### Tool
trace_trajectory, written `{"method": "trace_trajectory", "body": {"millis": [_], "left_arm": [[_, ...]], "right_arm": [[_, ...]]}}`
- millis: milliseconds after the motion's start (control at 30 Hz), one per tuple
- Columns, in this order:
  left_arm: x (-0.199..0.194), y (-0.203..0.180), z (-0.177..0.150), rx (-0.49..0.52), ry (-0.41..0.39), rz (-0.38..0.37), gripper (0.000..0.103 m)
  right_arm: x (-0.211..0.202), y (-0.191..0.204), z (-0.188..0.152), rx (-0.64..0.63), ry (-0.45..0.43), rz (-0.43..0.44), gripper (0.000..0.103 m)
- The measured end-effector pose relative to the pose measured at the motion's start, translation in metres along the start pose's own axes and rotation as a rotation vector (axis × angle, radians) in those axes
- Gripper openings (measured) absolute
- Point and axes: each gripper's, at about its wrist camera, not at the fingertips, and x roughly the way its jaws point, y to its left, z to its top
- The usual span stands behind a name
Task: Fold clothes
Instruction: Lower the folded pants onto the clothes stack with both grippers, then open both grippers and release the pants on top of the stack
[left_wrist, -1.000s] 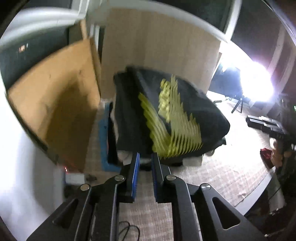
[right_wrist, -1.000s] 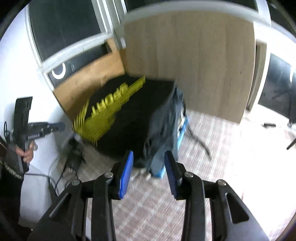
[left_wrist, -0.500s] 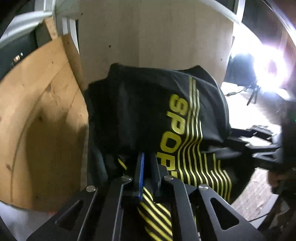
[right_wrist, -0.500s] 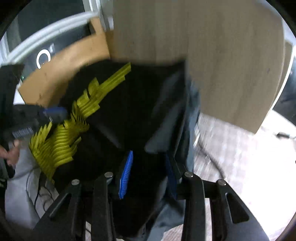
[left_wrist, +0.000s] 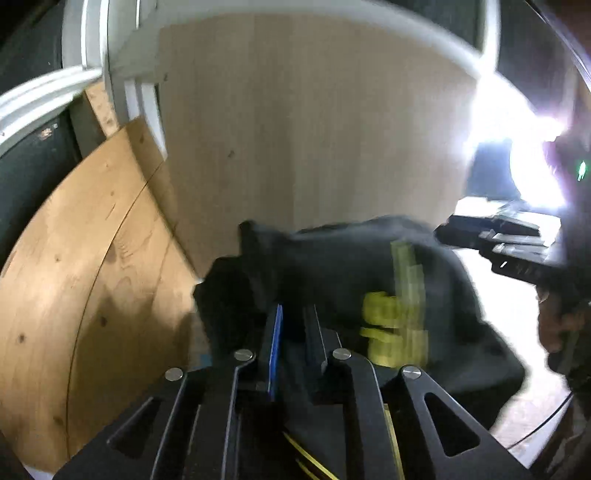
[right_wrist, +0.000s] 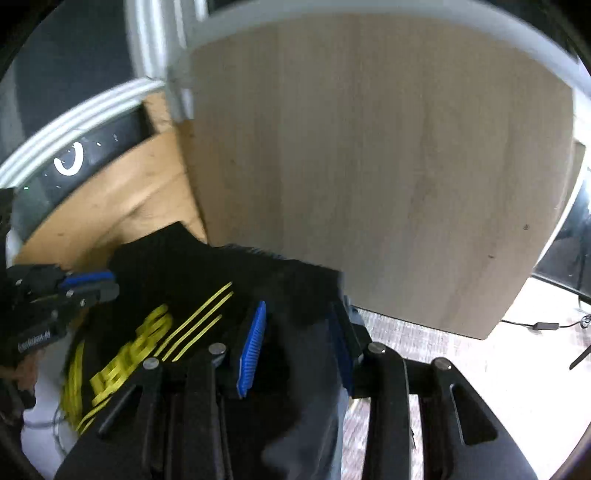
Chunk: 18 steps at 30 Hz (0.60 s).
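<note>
**Both tongs at the black shirt, ready to lift it**

The shirt (left_wrist: 332, 280), black with yellow print, lies heaped in front of both cameras. The left tongs (left_wrist: 293, 325) have their jaws nearly together with dark cloth between them; they look clamped on the shirt's near edge, at 6 o'clock of the heap. The right tongs (right_wrist: 295, 332) stand wider apart, with black cloth and a grey garment (right_wrist: 314, 424) lying between the jaws; whether they are pinching is not something I can tell.

To do this step well, I would make sure each pair has one layer of the same hem, not a bunch of folds, and that the grey garment is not caught along with it. Then lift both together, level, and draw them apart so the shirt hangs flat before it is laid down. Motion blur suggests haste; slower is safer here.

The surface below is a pale checked mat (right_wrist: 388, 332), seen at 3 o'clock of the right tongs. Behind the heap stands a light wood panel (right_wrist: 369, 166), with a plywood board (left_wrist: 92, 277) leaning at 9 o'clock. A strong lamp (left_wrist: 524, 155) glares at 2 o'clock in the left view.
</note>
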Motion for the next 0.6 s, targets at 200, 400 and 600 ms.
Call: {"method": "trace_trajectory", "body": {"millis": [200,400,600], "left_arm": [[-0.011,0.017,-0.011,-0.045,-0.017,-0.021,0.016],[-0.073,0.017,-0.062,-0.084,-0.081,-0.075,0.017],[-0.075,-0.012,-0.102,-0.025,-0.025,-0.056,0.028]], "right_arm": [[0.003,-0.008,0.000,0.027,0.039,-0.021,0.035],[-0.084,-0.001,-0.046,0.003,-0.010,0.066,0.037],[-0.090,0.032,-0.113,-0.049,0.044,0.095,0.041]]}}
